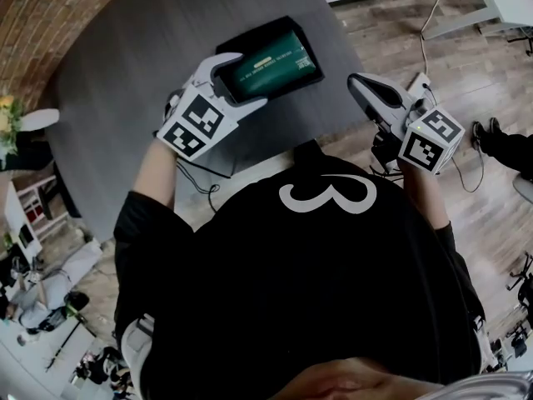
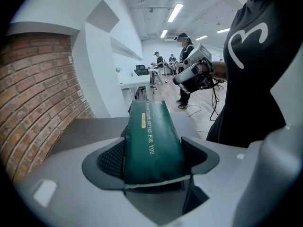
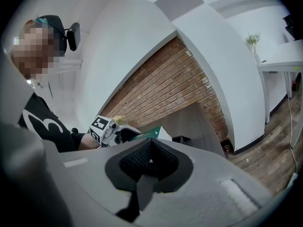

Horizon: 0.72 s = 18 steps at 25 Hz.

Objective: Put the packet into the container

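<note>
A dark green packet (image 1: 273, 63) with gold lettering hangs over a black container (image 1: 250, 33) at the far side of the grey table (image 1: 117, 98). My left gripper (image 1: 248, 80) is shut on the packet's near end. In the left gripper view the packet (image 2: 150, 143) runs forward, clamped between the two pads (image 2: 111, 160). My right gripper (image 1: 366, 86) is held off the table's right edge, shut, with nothing in it; its pads (image 3: 149, 162) meet. From the right gripper view I see the left gripper (image 3: 106, 129), the packet (image 3: 150, 133) and the container (image 3: 182, 139) behind it.
A brick wall (image 2: 33, 93) curves along the table's left side. Cables (image 1: 466, 169) trail over the wooden floor on the right. A white desk (image 3: 281, 63) stands by the wall, and several people (image 2: 182, 65) stand far back in the room.
</note>
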Motion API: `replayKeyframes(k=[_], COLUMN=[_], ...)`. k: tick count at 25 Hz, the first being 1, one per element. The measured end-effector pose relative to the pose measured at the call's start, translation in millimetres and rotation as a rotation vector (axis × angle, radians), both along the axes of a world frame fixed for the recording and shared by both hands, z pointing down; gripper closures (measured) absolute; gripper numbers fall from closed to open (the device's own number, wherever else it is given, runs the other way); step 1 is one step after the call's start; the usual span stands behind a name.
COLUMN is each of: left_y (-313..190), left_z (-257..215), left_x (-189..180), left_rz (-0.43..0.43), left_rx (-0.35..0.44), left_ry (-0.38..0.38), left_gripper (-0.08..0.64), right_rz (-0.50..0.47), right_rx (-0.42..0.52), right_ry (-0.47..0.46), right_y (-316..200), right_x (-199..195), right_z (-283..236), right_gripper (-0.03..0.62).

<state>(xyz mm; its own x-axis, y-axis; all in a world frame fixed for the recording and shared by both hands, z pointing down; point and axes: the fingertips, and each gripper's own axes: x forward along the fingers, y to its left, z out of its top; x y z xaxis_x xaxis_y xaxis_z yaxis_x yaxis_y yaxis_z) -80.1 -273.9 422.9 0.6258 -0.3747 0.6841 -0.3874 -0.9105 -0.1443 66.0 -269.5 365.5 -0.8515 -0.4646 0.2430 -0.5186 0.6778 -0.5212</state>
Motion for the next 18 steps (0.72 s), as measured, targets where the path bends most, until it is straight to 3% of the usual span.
replayKeyframes(k=[18], left_y=[-1.4], left_z=[55.1], left_x=[5.6], left_rz=[0.064], left_rx=[-0.104], left_ry=[-0.069], left_gripper=[0.164], right_rz=[0.039], right_rx=[-0.059], right_ry=[-0.046], right_y=[-5.2], right_x=[13.8], right_z=[19.4], right_gripper=[0.591])
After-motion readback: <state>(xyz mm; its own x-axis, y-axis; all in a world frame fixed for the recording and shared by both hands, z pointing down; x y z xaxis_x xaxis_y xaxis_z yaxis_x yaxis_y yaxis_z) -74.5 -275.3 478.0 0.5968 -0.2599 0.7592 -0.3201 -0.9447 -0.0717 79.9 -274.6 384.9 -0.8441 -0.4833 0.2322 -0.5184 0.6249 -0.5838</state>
